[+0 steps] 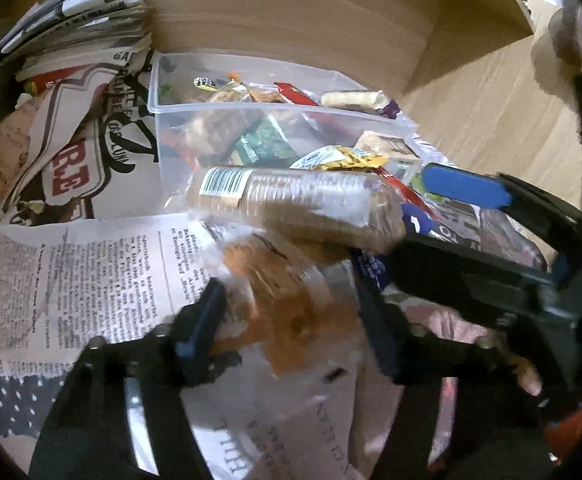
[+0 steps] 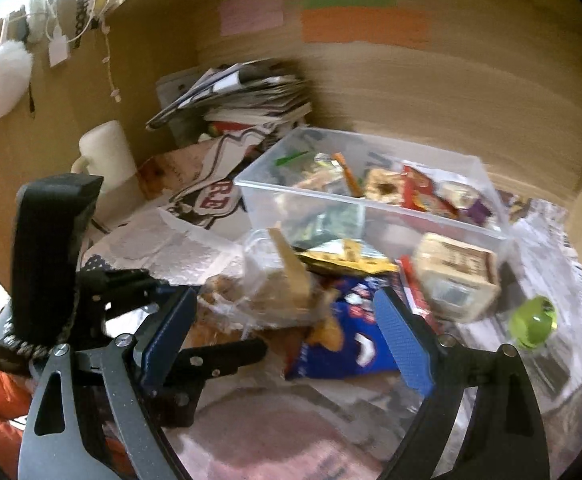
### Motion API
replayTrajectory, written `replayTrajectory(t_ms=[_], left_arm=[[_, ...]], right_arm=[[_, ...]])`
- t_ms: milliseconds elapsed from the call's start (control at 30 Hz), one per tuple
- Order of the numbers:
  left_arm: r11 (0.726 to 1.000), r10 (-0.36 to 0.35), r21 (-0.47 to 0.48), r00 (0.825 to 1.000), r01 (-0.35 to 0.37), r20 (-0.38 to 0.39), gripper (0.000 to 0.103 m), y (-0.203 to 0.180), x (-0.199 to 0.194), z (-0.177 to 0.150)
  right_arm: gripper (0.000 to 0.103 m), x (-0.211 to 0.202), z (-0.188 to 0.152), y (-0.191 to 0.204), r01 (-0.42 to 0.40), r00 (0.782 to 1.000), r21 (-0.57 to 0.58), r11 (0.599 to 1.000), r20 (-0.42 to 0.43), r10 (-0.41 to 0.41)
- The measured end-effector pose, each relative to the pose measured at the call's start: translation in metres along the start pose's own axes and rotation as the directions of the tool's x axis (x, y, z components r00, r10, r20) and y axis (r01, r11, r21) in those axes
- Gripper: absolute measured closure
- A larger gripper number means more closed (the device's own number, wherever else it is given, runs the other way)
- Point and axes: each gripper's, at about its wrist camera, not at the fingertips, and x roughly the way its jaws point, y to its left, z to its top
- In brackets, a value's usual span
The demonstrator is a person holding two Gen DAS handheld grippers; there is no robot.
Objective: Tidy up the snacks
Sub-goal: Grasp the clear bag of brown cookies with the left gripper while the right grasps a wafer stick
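Step in hand: picking loose snacks off the newspaper [image 1: 71, 280] and getting them into the clear plastic box [image 1: 159, 92]; right now it looks like the turn of the clear pack of round biscuits [image 1: 291, 312].
Left gripper [image 1: 291, 344]: tilted down at the paper, its blue pads on either side of the near end of the biscuit pack. The jaws stand at a middling gap with the wrapper between them; the blur stops me saying whether the pads truly press on it.
Right gripper [image 2: 287, 340]: also tipped downward, jaws wide and holding nothing, poised over the blue crisp bag [image 2: 347, 340] in the heap.
Biscuit pack: lying on the newspaper just in front of the box, its far end with the barcode label pointing at the box wall, touching the other wrappers.
Other snacks: a yellow wrapper [image 2: 347, 260] and a tan carton [image 2: 459, 276] lie beside the box; a green ball-like thing [image 2: 533, 322] sits apart, to the right.
Box: already part-filled with bars and packets.
Next move, I'd judge: firm up the hold on the pack, lift it clear of the pile, carry it over the near wall and let go inside.
Risk: the thin crinkly wrapper may slip or drag neighbours along.
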Motion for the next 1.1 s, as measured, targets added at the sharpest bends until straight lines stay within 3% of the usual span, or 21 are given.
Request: replayTrajectory(t_ms=[67, 300, 467, 633, 700, 867, 933, 1000, 1100], left_arm=[[1.0, -0.012, 0.003, 1.0, 0.012, 0.008, 0.054, 0.001, -0.007, -0.004], [0.998, 0.066, 0.005, 0.997, -0.066, 0.046, 0.054, 0.02, -0.037, -0.017], [0.99, 0.138, -0.012, 0.989, -0.138, 0.056, 0.054, 0.044, -0.053, -0.022], [0.991, 0.095, -0.093, 0.995, -0.091, 0.037, 0.054, 0.069, -0.056, -0.022], [0.991, 0.092, -0.101, 0.995, -0.088, 0.036, 0.053, 0.068, -0.053, -0.019], [0.989, 0.104, -0.112, 0.994, -0.099, 0.036, 0.039, 0.067, -0.044, -0.017], [0.988, 0.099, -0.121, 0.994, -0.094, 0.036, 0.037, 0.069, -0.04, -0.013], [0.987, 0.112, -0.123, 0.993, -0.107, 0.035, 0.034, 0.069, -0.036, -0.01], [0.987, 0.119, -0.116, 0.992, -0.114, 0.036, 0.033, 0.067, -0.028, -0.007]], right_arm=[[0.019, 0.008, 0.002, 0.003, -0.021, 1.0, 0.0, 1.0, -0.011, 0.021], [0.038, 0.03, 0.007, 0.012, -0.05, 0.997, -0.012, 0.999, -0.065, 0.049], [0.043, 0.05, 0.004, 0.016, -0.065, 0.991, 0.012, 0.998, -0.117, 0.066], [0.043, 0.064, 0.006, 0.022, -0.041, 0.99, 0.029, 0.999, -0.135, 0.045], [0.043, 0.067, 0.008, 0.025, -0.035, 0.989, 0.025, 0.999, -0.144, 0.039], [0.043, 0.077, 0.006, 0.032, -0.016, 0.985, -0.008, 1.0, -0.171, 0.015], [0.048, 0.081, 0.004, 0.032, 0.001, 0.984, -0.02, 1.0, -0.178, -0.004], [0.061, 0.084, 0.002, 0.029, 0.012, 0.982, -0.017, 1.0, -0.189, -0.016], [0.066, 0.082, 0.003, 0.021, 0.009, 0.984, 0.013, 1.0, -0.18, -0.006]])
